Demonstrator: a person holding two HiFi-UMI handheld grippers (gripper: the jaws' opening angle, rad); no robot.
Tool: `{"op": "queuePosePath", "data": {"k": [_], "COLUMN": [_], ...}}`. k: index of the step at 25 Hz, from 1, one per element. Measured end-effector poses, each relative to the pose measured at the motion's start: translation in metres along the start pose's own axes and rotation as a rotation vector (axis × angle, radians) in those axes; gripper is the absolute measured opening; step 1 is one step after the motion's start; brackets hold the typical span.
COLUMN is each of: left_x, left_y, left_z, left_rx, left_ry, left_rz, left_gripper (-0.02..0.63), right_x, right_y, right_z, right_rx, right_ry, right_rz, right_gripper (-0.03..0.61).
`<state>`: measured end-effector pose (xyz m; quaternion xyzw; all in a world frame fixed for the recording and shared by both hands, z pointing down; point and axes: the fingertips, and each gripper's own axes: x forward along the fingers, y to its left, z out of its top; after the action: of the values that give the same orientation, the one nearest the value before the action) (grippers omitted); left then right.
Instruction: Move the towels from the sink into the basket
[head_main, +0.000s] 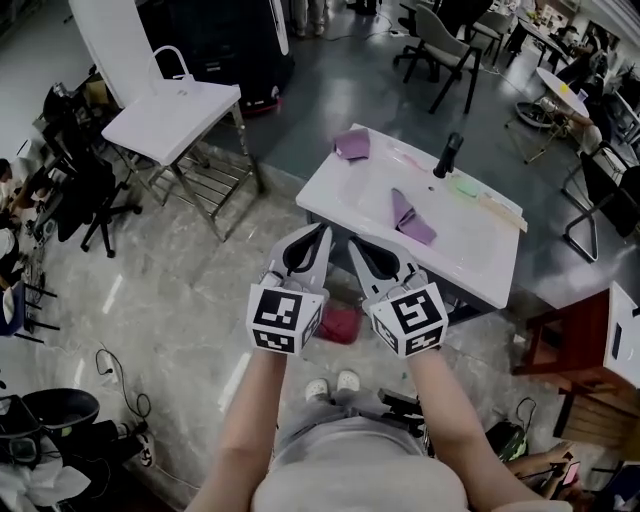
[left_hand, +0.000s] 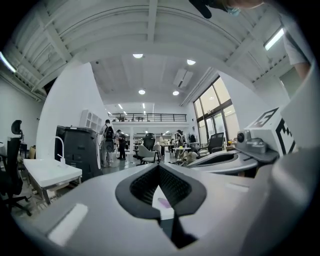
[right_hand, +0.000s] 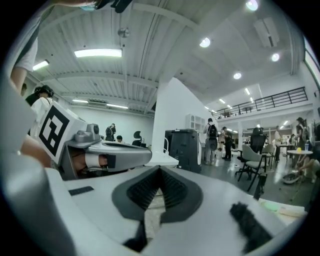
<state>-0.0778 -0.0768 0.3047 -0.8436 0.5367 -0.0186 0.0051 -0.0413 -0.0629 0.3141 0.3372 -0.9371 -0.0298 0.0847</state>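
Two purple towels are on the white sink unit (head_main: 350, 205): one folded on its far left corner (head_main: 352, 143), one lying in the basin (head_main: 411, 217) near the black tap (head_main: 448, 155). My left gripper (head_main: 324, 230) (left_hand: 158, 167) and right gripper (head_main: 351, 243) (right_hand: 160, 170) are held side by side in the air just in front of the sink's near edge. Both point forward with their tips together and nothing between them. A red container (head_main: 340, 324), perhaps the basket, shows on the floor below them, partly hidden by the marker cubes.
A white folding table (head_main: 170, 115) stands to the left, with office chairs (head_main: 90, 190) beyond it. More chairs (head_main: 440, 50) stand behind the sink and a dark red wooden chair (head_main: 570, 350) to the right. Cables lie on the floor at lower left.
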Motion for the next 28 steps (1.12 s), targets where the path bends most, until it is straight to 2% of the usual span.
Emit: {"op": "queuePosePath", "data": {"k": [9, 14, 21, 28], "left_x": [-0.001, -0.002, -0.001, 0.006], "left_y": [-0.005, -0.008, -0.004, -0.001], "left_z": [0.036, 0.043, 0.043, 0.035], "left_rx": [0.019, -0.004, -0.005, -0.020], "left_ry": [-0.072, -0.098, -0.107, -0.094], "left_rz": [-0.007, -0.062, -0.083, -0.137], "left_gripper": [0.005, 0.005, 0.006, 0.006], "right_x": [-0.014, -0.015, -0.011, -0.009], "right_y": [-0.008, -0.010, -0.005, -0.014], "right_z": [0.031, 0.040, 0.040, 0.032], "right_rx": [0.011, 0.010, 0.005, 0.013], "right_ry": [-0.073, -0.090, -0.088, -0.072], "right_rz": [-0.075, -0.109, -0.150, -0.235], "right_gripper": [0.015, 0.015, 0.015, 0.015]}}
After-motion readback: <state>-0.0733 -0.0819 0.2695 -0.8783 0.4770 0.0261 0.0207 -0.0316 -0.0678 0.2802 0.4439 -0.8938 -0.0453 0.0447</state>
